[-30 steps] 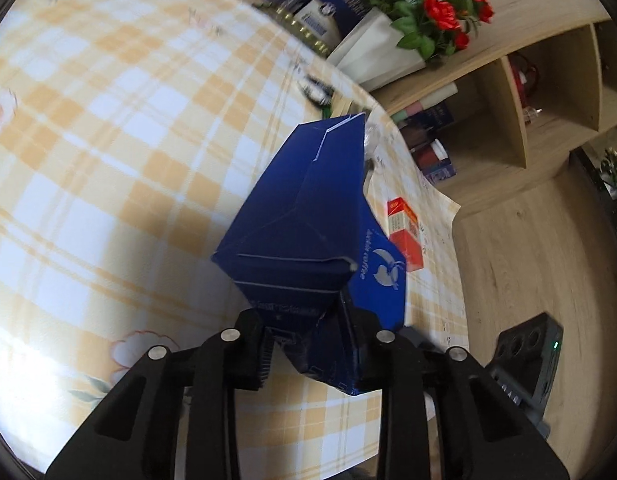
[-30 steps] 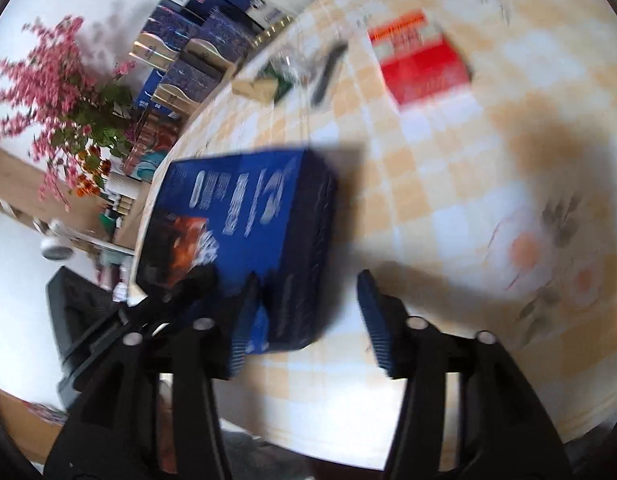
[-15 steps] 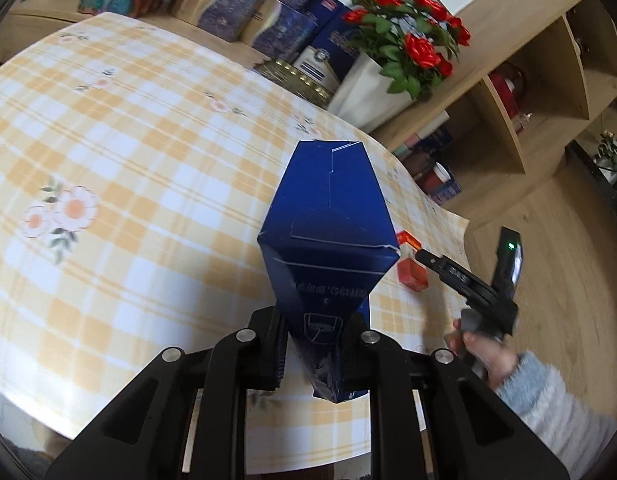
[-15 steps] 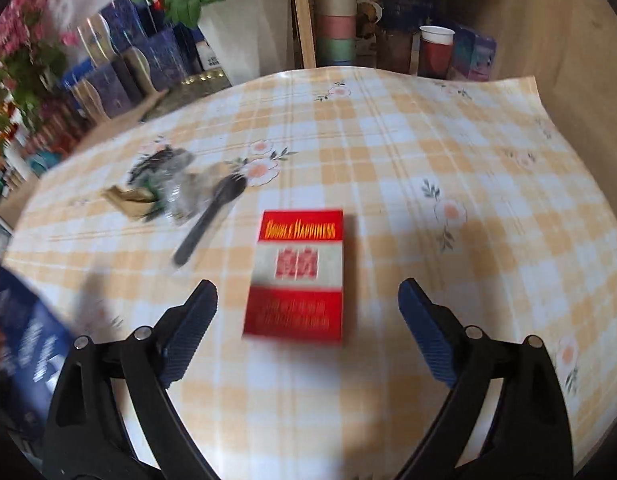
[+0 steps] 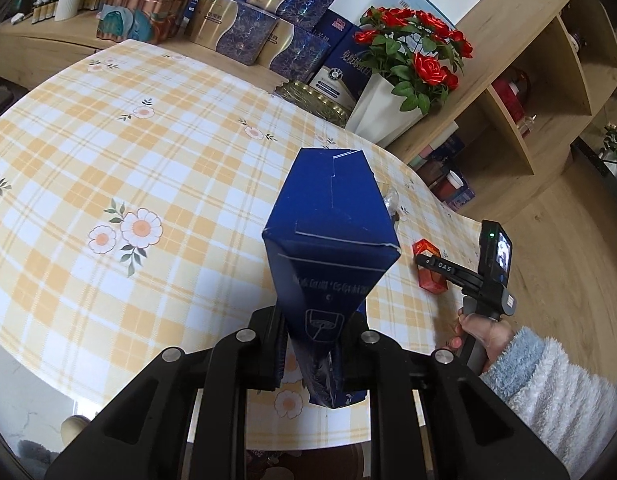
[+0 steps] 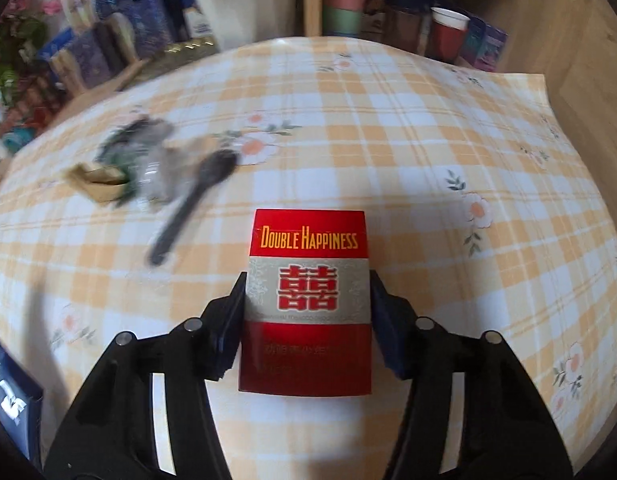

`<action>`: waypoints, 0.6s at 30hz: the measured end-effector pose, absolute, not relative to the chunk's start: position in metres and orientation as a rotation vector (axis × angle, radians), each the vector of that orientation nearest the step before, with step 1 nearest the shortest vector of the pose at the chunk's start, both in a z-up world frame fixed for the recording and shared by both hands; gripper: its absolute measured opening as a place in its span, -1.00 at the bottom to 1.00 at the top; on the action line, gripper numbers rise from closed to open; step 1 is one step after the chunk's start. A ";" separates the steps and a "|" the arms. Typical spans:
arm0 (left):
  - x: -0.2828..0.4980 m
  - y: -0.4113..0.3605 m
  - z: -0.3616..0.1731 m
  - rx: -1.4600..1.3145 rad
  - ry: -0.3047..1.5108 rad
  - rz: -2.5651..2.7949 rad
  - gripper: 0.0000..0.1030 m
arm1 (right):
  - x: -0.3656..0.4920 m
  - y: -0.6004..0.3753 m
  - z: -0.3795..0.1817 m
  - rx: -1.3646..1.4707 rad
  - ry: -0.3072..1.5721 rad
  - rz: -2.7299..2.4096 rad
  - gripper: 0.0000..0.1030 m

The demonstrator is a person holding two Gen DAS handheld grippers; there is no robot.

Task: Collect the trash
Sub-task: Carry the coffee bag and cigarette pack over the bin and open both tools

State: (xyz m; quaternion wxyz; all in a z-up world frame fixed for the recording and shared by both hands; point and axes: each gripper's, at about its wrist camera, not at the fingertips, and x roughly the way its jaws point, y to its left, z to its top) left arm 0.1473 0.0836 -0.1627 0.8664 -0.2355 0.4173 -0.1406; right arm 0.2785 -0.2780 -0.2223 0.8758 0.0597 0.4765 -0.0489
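While the left gripper [image 5: 314,346] clamps the blue carton [image 5: 328,248] above the table [image 5: 148,152], the right gripper [image 6: 306,320] closes around the red cigarette pack [image 6: 306,300] lying flat near the table's right edge; keep both pads square on its sides.

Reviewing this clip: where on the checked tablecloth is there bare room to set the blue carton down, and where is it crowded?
Free: the wide stretch of tablecloth left of the blue carton, and the patch right of the red cigarette pack, toward the red cup. Crowded: the strip left of the pack, where a black spoon lies beside crumpled wrappers.
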 end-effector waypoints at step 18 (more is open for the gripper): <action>0.088 0.085 -0.140 -0.425 0.879 -0.383 -0.67 | 0.113 -0.230 -0.173 0.252 0.852 0.235 0.12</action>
